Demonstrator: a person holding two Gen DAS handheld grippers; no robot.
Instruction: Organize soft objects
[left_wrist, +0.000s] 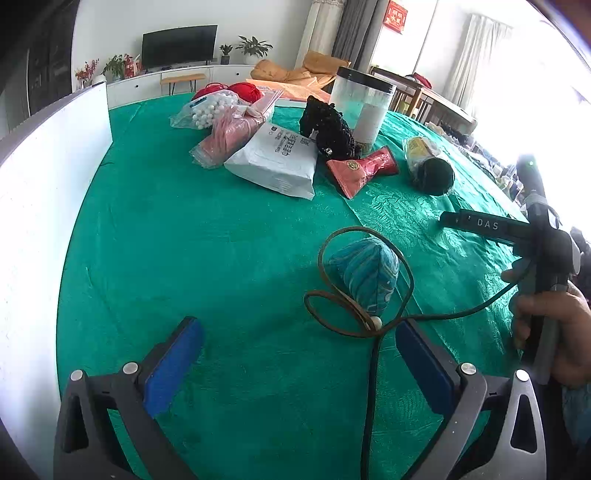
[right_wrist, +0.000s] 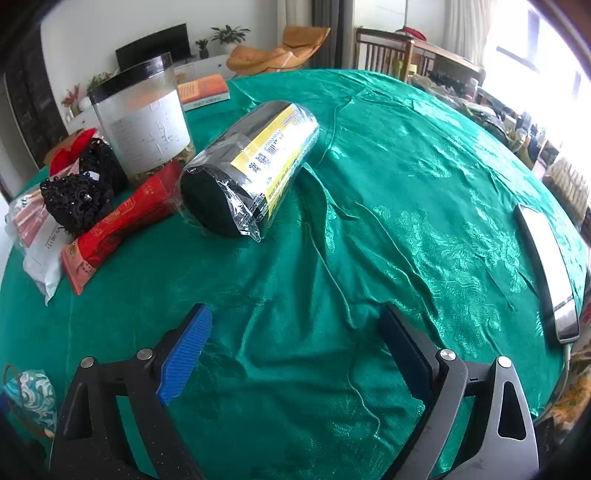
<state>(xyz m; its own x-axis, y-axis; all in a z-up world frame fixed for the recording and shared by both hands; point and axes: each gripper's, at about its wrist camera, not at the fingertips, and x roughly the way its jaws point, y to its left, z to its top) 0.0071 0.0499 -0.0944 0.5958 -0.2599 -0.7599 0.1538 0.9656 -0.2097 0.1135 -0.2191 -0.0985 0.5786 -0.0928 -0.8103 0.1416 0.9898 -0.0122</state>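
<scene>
Home living room. Black flat-screen television on long white low cabinet, potted green houseplants beside it. Orange-tan cushioned lounge chair, grey and white window curtains, red wall hanging, wooden slatted chairs. Worktop under shiny green patterned tablecloth.

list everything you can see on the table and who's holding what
tablecloth: 1, green, covers table
pouch: 1, teal patterned, near left gripper, brown cord looped around it
black roll: 1, black with yellow label, plastic-wrapped, table centre
red packet: 1, beside roll
black mesh item: 1, against jar
jar: 1, clear, black lid, behind
white mailer: 1, left of packet
pink pack: 1, behind mailer
bag of white balls: 1, far side
left gripper: open, empty
right gripper: open, empty
hand: holds right gripper's handle
</scene>
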